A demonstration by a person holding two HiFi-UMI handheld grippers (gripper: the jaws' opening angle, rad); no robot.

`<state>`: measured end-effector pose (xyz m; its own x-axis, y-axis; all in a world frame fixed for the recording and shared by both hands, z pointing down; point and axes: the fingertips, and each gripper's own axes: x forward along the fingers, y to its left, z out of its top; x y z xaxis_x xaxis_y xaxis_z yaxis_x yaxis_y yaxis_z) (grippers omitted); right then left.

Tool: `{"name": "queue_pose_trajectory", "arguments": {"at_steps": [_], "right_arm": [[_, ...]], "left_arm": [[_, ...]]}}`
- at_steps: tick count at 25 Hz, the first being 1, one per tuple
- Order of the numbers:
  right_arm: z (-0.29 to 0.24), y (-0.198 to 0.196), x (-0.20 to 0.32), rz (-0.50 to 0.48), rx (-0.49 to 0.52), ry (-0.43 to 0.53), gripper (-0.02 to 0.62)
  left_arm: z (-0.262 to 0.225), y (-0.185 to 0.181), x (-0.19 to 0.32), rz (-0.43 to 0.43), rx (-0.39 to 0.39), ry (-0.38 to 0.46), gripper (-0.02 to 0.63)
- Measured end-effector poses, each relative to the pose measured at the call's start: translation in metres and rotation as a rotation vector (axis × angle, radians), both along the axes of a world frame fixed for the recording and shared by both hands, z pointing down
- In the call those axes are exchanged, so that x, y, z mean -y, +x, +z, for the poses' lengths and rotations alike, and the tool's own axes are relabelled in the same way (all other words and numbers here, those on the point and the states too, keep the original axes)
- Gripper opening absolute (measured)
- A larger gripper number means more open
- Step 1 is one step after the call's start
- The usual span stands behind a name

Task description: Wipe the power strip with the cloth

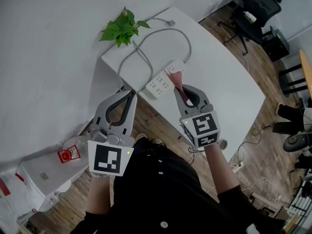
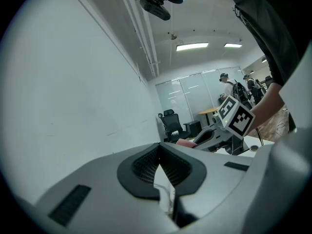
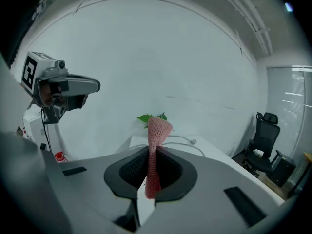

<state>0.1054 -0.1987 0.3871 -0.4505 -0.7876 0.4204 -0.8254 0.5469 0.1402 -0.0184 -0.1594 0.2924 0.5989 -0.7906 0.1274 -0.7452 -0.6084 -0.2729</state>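
A white power strip lies near the front edge of the white table, its grey cable looping towards the back. My right gripper is shut on a pink knitted cloth, whose free end hangs just over the strip's right end. In the right gripper view the cloth stands up between the shut jaws of the right gripper. My left gripper hovers at the table's front-left corner, left of the strip. It is shut with nothing in it.
A small green plant stands at the table's far-left corner, also seen as a plant behind the cloth. White wall runs along the left. Office chairs and floor cables lie to the right. A low white cabinet stands lower left.
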Motion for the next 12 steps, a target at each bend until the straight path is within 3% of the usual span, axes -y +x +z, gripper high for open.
{"name": "queue_pose_trajectory", "arguments": {"at_steps": [12], "right_arm": [[-0.029,0.022,-0.025,0.1,0.088,0.052,0.048]], "left_arm": [[-0.005,0.032,0.001,0.093,0.011,0.03,0.014]]}}
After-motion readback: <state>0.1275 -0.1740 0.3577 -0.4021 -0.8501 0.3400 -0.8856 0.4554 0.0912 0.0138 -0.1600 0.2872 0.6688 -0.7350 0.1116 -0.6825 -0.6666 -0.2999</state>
